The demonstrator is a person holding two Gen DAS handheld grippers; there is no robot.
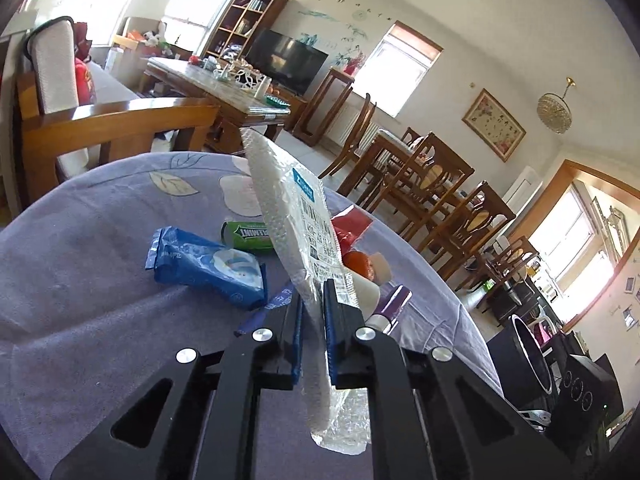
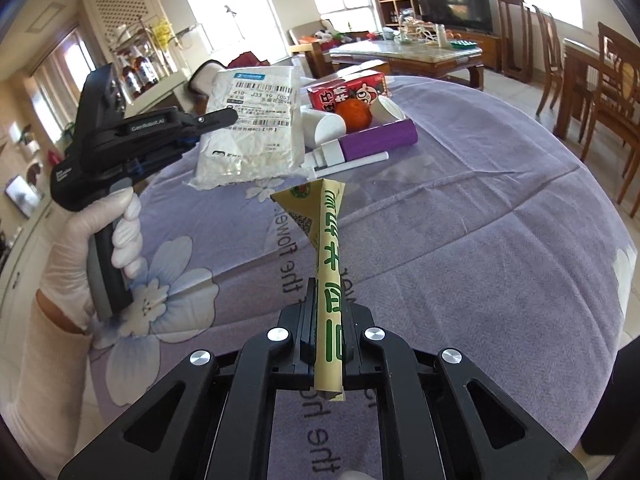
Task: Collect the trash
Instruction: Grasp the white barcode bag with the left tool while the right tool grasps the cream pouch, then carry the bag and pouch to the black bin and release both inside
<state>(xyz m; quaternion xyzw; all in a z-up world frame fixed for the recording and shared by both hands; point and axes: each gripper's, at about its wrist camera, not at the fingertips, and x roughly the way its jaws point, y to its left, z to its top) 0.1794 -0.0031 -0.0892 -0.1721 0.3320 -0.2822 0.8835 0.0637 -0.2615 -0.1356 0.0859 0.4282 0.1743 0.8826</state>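
My left gripper (image 1: 313, 294) is shut on a white bubble mailer bag (image 1: 292, 216) with a shipping label and holds it up above the purple tablecloth (image 1: 80, 264). In the right wrist view the left gripper (image 2: 224, 120) shows holding the same bag (image 2: 248, 136). My right gripper (image 2: 328, 300) is shut on a yellow paper wrapper with green print (image 2: 326, 248) and holds it above the cloth. On the table lie a blue wipes pack (image 1: 208, 266) and a green gum pack (image 1: 248, 236).
A red carton (image 2: 348, 92), an orange (image 2: 354, 114), white cups (image 2: 324, 126), a purple box (image 2: 378, 138) and a white stick (image 2: 352, 164) lie at the far side of the table (image 2: 480, 220). Wooden chairs (image 2: 600, 92) stand at the right.
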